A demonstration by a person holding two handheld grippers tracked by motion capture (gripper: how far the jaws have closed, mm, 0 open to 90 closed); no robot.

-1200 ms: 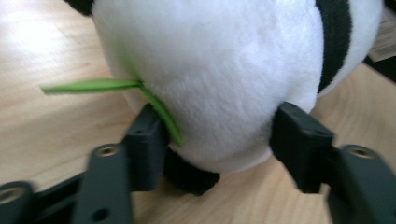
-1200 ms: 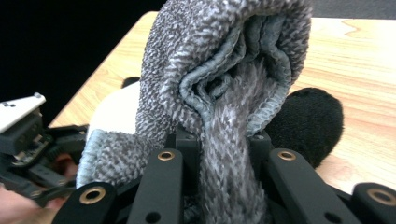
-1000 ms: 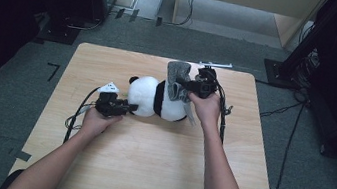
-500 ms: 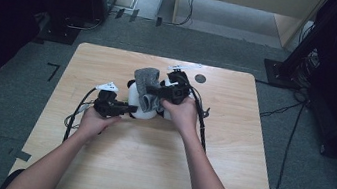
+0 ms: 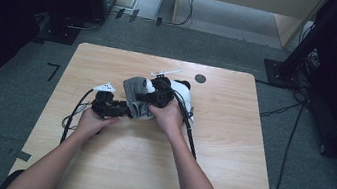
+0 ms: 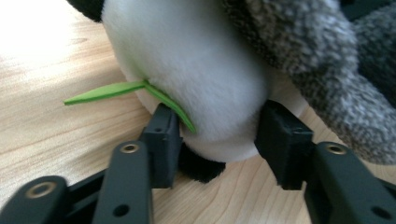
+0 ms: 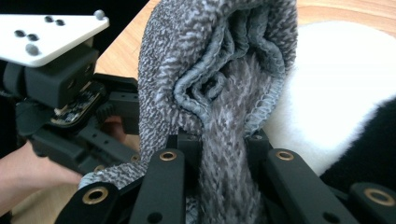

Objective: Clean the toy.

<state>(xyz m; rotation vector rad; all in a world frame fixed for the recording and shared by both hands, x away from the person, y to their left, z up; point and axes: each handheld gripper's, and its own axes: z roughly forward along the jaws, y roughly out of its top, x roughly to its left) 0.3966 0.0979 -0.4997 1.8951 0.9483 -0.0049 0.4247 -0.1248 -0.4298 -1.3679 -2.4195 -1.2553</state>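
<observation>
- The panda plush (image 5: pixel 180 94) lay on the table (image 5: pixel 225 174), nearer its far edge than its near one and about midway between the side edges, with a grey knitted hat (image 5: pixel 134 97) being pulled over its left end.
- The right gripper (image 5: pixel 156 97) was clamped shut on the hat's cuff (image 7: pixel 224 177); the left gripper (image 5: pixel 121 110) had just been opening, and its jaws stood apart on either side of the plush's white body (image 6: pixel 205 79), the pads not clearly pressing.
- Risk, as I judged it: with the left jaws loose, the plush could slide toward the right edge as the hat was tugged, so the cuff would bunch instead of seating.
- The soft knit could also slip out of the right jaws under a hard pull.
- The left gripper view showed a green leaf (image 6: pixel 116 91) on the plush, which could get snagged or bent.
- The right gripper view showed the hat's folded inside, hidden from above; the high view showed both forearms and the whole table.
</observation>
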